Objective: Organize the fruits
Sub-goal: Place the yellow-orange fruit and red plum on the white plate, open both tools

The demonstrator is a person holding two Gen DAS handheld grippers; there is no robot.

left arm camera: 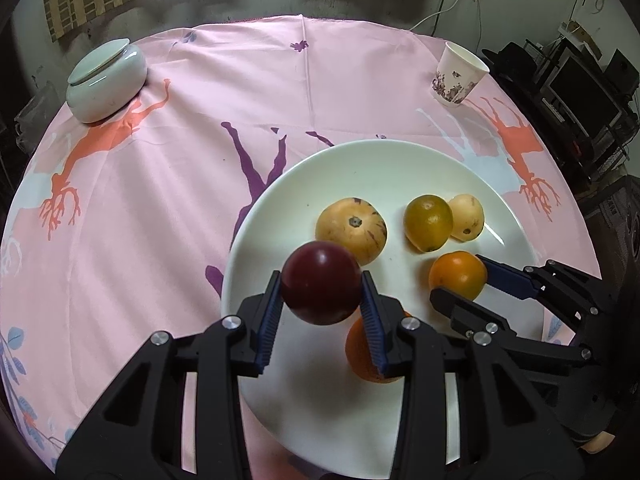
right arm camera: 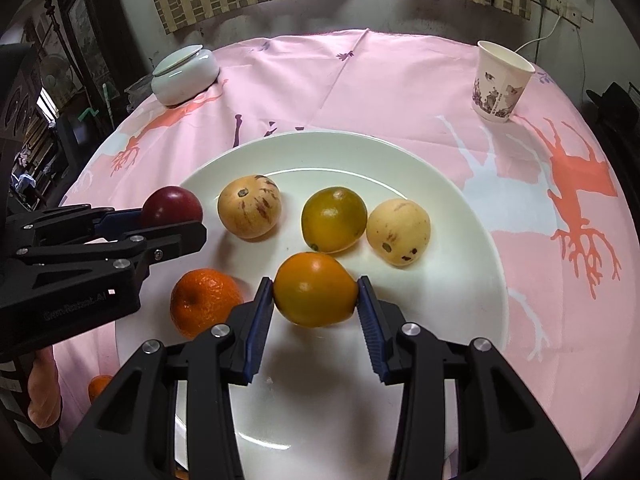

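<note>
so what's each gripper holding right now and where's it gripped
The left gripper clamps a dark red fruit by its opposite sides. The right gripper clamps an orange fruit the same way, across its middle.

Table draped in a pink cloth (right arm camera: 400, 80) printed with coral, purple and pale-blue figures, wide white ceramic plate (right arm camera: 472, 248) near the front, lidded pale-green ceramic jar (right arm camera: 184, 76) far left, patterned paper cup (right arm camera: 500, 84) far right
</note>
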